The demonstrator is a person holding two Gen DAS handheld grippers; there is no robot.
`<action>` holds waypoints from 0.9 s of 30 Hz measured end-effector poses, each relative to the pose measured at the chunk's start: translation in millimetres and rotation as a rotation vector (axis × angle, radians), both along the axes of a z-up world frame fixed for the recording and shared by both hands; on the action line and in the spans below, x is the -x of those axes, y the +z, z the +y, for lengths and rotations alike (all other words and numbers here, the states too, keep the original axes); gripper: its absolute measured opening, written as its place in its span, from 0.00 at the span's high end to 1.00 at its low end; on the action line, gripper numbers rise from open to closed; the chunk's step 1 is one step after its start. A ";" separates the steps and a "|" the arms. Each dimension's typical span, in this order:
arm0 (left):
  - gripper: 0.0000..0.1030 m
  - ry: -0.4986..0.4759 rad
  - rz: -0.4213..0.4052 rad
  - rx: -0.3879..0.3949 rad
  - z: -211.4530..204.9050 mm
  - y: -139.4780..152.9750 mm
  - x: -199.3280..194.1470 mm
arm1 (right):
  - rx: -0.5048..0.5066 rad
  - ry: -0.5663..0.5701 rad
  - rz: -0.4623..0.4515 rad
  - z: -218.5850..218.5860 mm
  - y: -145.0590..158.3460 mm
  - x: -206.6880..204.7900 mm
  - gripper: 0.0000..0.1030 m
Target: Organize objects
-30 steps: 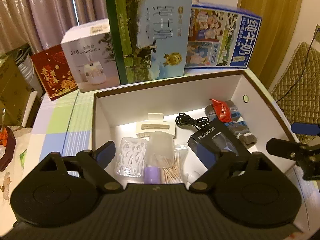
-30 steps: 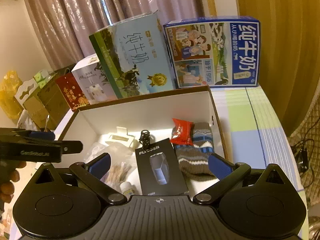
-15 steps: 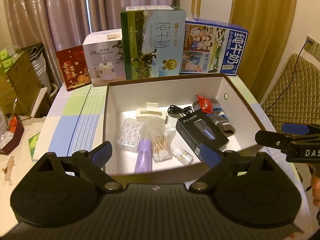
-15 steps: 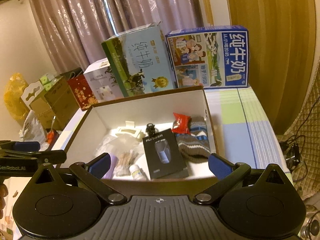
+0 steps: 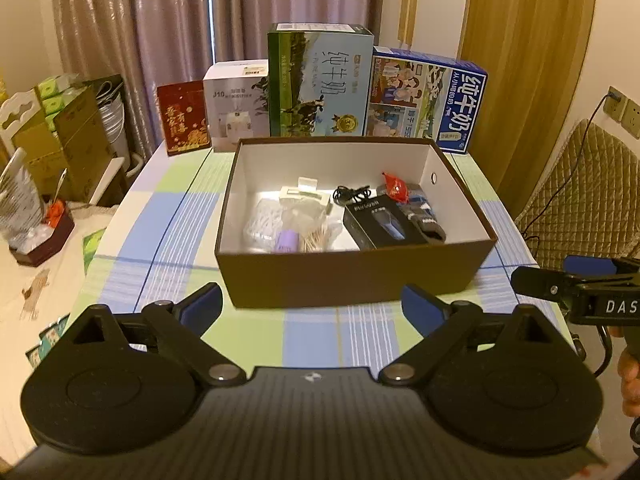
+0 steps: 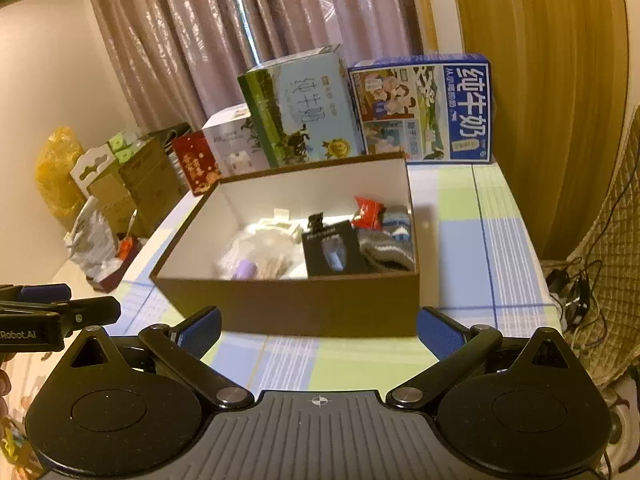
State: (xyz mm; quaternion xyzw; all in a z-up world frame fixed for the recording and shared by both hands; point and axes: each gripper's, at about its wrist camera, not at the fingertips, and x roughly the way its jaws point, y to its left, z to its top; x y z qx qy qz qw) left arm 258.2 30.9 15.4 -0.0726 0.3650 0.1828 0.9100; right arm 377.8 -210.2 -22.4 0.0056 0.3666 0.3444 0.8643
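A brown cardboard box (image 5: pixel 352 278) (image 6: pixel 288 308) with a white inside stands on the checked tablecloth. In it lie a black shaver box (image 5: pixel 380 226) (image 6: pixel 330 250), a striped sock (image 5: pixel 424 216) (image 6: pixel 386 250), a red packet (image 5: pixel 394 188) (image 6: pixel 368 210), a black cable (image 5: pixel 352 192), a purple bottle (image 5: pixel 287 240) (image 6: pixel 244 269), cotton swabs (image 5: pixel 316 240) and a cream hair clip (image 5: pixel 302 196). My left gripper (image 5: pixel 312 308) is open and empty, in front of the box. My right gripper (image 6: pixel 318 326) is open and empty too, also short of the box's near wall.
Two milk cartons (image 5: pixel 320 80) (image 5: pixel 426 98), a white humidifier box (image 5: pixel 236 110) and a red packet box (image 5: pixel 184 116) line the table's far edge. Cardboard boxes and bags (image 5: pixel 52 128) stand left of the table. A quilted chair (image 5: pixel 588 196) stands on the right.
Both grippers have drawn back and up from over the box to in front of its near wall. Nothing inside the box has moved.
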 end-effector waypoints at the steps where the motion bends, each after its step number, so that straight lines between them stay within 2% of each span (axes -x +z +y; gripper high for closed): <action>1: 0.08 0.004 0.000 0.000 -3.4 0.0 4.7 | 0.002 0.004 0.001 -2.3 0.2 3.8 0.02; 13: 0.08 0.022 0.007 0.022 -35.5 -0.4 52.0 | 0.014 0.054 0.021 -24.3 2.7 48.3 0.02; 27: 0.08 -0.052 0.035 0.053 -54.3 -1.6 106.3 | 0.060 0.031 0.046 -30.9 3.3 116.1 0.02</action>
